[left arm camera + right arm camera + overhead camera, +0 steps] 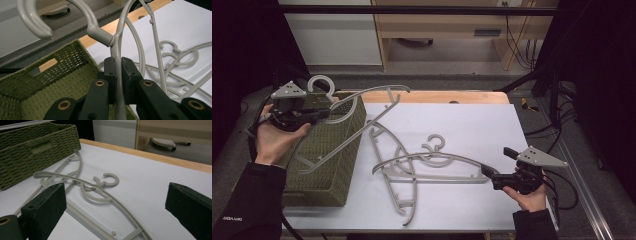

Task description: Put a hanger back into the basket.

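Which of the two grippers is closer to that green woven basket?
Left. The left gripper hangs over the green woven basket, clamping a grey hanger. The right gripper sits open across the table, beside the hangers on the white sheet.

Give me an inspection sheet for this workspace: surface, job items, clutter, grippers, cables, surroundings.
Surface: white sheet over a wooden table, bare wood along the far edge.
Job's things: green woven basket at the left; grey plastic hanger held over it; two more grey hangers lying crossed on the sheet.
Clutter: nothing seen.
Grippers: left gripper shut on the held hanger's neck below its hook; right gripper open, low over the sheet, pointing at the lying hangers.
Cables: black leads trail from the right gripper; more on the floor behind.
Surroundings: wooden furniture beyond the table, dark frame at both sides.
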A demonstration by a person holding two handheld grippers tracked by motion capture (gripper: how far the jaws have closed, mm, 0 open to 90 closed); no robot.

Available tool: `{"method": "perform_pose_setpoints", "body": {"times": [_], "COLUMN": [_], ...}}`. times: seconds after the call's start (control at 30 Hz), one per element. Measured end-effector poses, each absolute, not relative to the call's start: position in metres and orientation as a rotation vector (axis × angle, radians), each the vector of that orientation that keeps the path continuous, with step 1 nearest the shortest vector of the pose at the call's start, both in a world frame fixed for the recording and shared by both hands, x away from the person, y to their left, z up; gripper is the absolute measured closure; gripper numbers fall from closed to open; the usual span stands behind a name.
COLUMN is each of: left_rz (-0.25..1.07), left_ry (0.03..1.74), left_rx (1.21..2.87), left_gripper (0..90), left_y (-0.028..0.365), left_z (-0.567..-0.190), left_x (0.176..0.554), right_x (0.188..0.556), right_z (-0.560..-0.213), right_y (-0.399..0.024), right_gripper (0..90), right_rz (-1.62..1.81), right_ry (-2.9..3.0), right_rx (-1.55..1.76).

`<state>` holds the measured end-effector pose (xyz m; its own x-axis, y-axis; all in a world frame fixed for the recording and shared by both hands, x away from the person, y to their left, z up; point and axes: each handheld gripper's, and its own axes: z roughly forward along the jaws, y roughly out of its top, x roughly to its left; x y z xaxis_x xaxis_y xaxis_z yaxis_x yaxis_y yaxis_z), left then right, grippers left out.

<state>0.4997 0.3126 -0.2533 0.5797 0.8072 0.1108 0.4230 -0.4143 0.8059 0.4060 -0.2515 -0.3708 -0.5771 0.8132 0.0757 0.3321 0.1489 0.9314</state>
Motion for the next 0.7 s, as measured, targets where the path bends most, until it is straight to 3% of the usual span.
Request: {"method": "perform_pose_setpoints", "body": {"times": [0.7], "left_rz": [0.703], "left_ry": [1.033], "left_rx": [2.041], "left_gripper": [83.1], "left_y": [0.365], "left_z": [-0.253], "left_x": [0.503], "right_x": [0.408], "right_z": [-0.373], "right_y": [-0.248], "right_gripper": [4.0], "right_rz": [1.402], "right_ry": [2.001], "right_rx": [1.092]}}
